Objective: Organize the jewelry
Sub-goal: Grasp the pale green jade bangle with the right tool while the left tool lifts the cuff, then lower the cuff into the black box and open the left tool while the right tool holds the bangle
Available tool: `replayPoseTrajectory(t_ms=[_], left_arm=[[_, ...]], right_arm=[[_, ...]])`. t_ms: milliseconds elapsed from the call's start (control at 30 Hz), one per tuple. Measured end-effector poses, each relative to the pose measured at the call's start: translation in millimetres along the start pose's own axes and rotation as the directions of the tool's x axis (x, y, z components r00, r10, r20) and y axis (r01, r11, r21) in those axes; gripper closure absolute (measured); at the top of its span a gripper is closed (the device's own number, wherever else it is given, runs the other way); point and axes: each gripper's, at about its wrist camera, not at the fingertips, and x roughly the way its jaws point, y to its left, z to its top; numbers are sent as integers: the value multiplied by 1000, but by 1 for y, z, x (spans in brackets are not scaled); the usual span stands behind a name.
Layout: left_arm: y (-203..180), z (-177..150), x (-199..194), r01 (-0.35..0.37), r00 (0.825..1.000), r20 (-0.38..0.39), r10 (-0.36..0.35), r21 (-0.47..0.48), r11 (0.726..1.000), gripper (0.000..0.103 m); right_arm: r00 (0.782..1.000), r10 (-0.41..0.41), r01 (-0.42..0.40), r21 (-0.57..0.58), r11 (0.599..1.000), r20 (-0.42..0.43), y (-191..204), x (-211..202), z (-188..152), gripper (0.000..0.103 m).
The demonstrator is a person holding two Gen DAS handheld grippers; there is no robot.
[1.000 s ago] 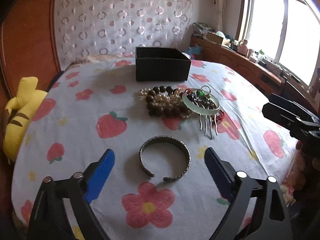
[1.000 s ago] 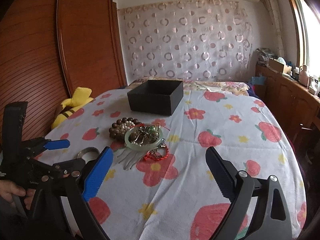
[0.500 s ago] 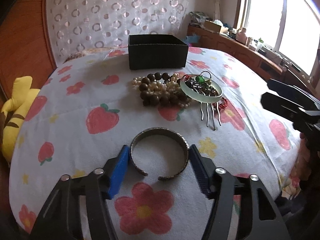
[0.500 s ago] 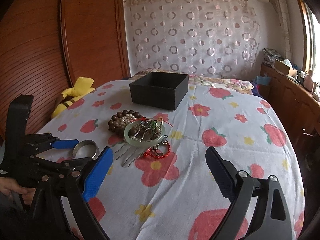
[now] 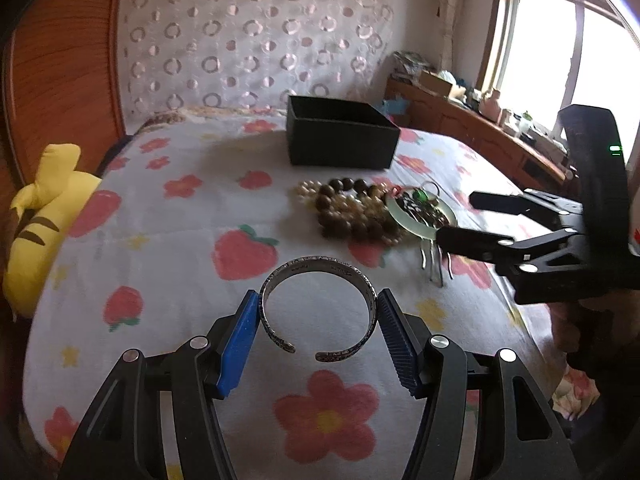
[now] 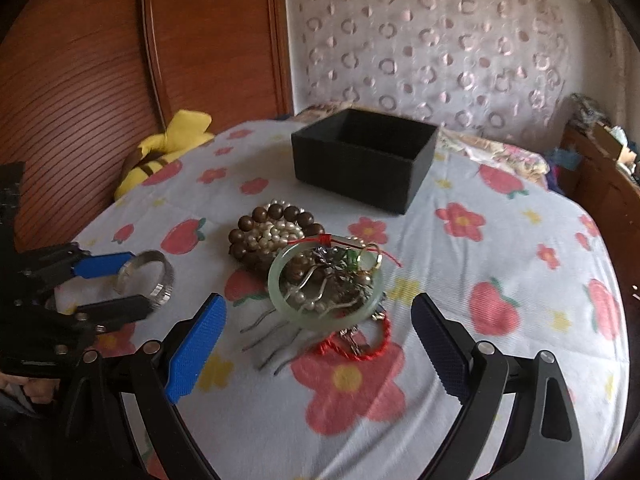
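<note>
My left gripper (image 5: 318,316) is shut on a silver cuff bracelet (image 5: 318,270) and holds it just above the bedspread; it also shows in the right wrist view (image 6: 146,278). My right gripper (image 6: 320,320) is open and empty, close over the jewelry pile. The pile holds a pale green jade bangle (image 6: 280,300), brown bead and pearl strands (image 6: 272,232), a metal hair comb (image 6: 272,340) and a red cord bracelet (image 6: 360,348). An open black box (image 6: 362,168) stands behind the pile; it also shows in the left wrist view (image 5: 340,146).
The floral bedspread (image 6: 500,264) covers a rounded bed. A yellow plush toy (image 5: 44,208) lies at the left edge by the wooden headboard (image 6: 100,72). A wooden sideboard with clutter (image 5: 480,120) runs under the window at right.
My left gripper closed on the silver cuff and lifted it slightly. My right gripper moved forward and left toward the jewelry pile, still open.
</note>
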Motion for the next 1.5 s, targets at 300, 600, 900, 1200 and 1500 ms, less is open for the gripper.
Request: replayPoseTrajectory(t_ms=[300, 600, 900, 1200, 1500], left_arm=[[8, 2, -6, -6, 1000, 29, 7, -21, 1000, 46], [6, 0, -8, -7, 999, 33, 7, -17, 1000, 45], [4, 2, -10, -5, 999, 42, 5, -15, 1000, 45], [-3, 29, -12, 2, 997, 83, -5, 25, 1000, 45], [-14, 82, 6, 10, 994, 110, -19, 83, 996, 45]], right_arm=[[996, 40, -37, 33, 999, -78, -11, 27, 13, 10], [996, 27, -26, 7, 1000, -80, -13, 31, 17, 29], [999, -5, 7, -47, 999, 39, -17, -2, 29, 29], [997, -16, 20, -54, 998, 70, -31, -18, 40, 29], [996, -29, 31, -22, 999, 80, -61, -17, 51, 29]])
